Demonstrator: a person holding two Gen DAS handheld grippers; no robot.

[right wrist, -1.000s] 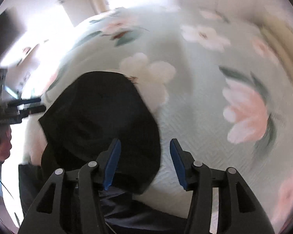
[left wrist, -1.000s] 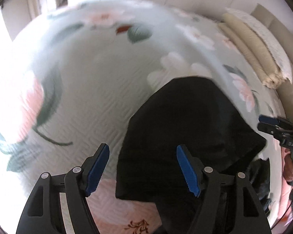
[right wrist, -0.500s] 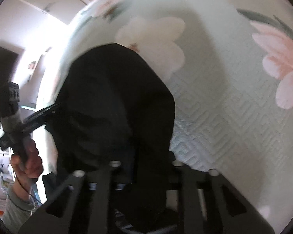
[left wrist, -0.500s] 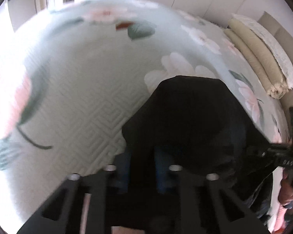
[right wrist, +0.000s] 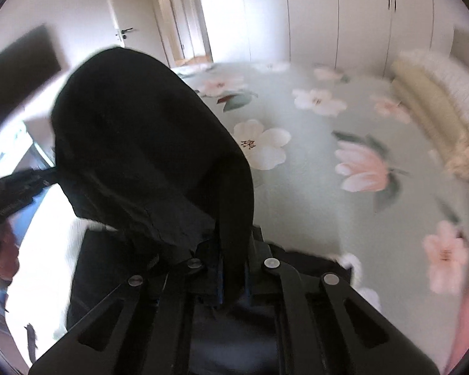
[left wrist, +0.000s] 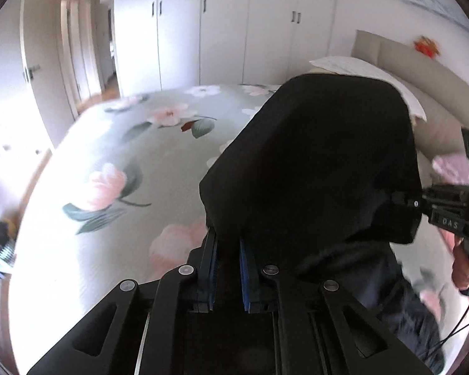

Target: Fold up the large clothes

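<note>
A black garment (left wrist: 312,162) hangs lifted above the floral bed cover (left wrist: 115,162). My left gripper (left wrist: 228,250) is shut on its left edge, blue pads pinching the cloth. In the right wrist view my right gripper (right wrist: 233,268) is shut on the other edge of the same garment (right wrist: 140,156). The cloth stretches between the two grippers and rises in front of both cameras. The right gripper also shows at the right side of the left wrist view (left wrist: 447,209), and the left gripper at the left of the right wrist view (right wrist: 18,187). More dark cloth (right wrist: 297,281) lies below on the bed.
Rolled cream bedding (right wrist: 437,109) and a pillow (left wrist: 359,68) lie along the headboard (left wrist: 422,72) on the right. White wardrobe doors (left wrist: 234,25) stand behind the bed, an open door (right wrist: 178,25) to the left. The bed's left edge drops to the floor (left wrist: 22,187).
Both grippers went from open over the flat garment to shut on its edges. They then lifted it off the bed, and both cameras tilted up toward the room.
</note>
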